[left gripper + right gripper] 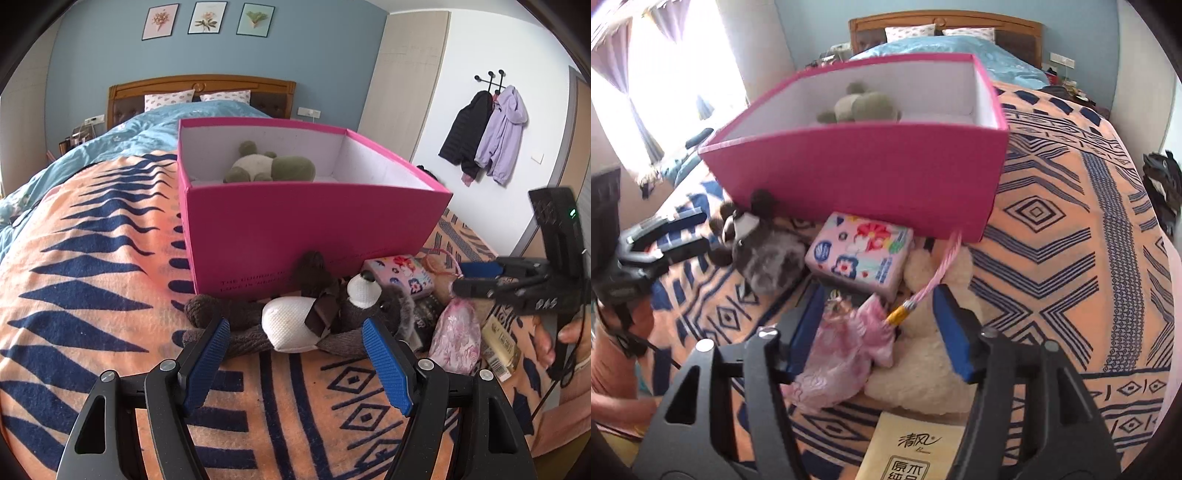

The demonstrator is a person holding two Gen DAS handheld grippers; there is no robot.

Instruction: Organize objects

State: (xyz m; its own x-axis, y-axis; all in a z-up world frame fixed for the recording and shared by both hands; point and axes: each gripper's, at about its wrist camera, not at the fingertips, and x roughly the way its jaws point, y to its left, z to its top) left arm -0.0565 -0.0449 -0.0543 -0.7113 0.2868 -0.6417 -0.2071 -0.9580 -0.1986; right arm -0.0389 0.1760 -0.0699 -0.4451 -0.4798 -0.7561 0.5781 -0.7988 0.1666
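A pink open box (310,221) stands on the bed with a green plush toy (269,168) inside; the box (857,173) and toy (860,105) also show in the right wrist view. A brown plush dog (295,321) lies in front of the box. My left gripper (295,334) is open, its fingers either side of the dog. My right gripper (877,306) is open above a pink drawstring pouch (842,350) and a cream plush (923,369). A floral tissue pack (860,254) lies just beyond. The right gripper (476,280) also shows in the left wrist view.
An orange and navy patterned blanket (92,295) covers the bed. A yellow tissue pack (908,450) lies at the near edge. Coats (487,133) hang on the right wall. The headboard (199,88) and pillows are far behind.
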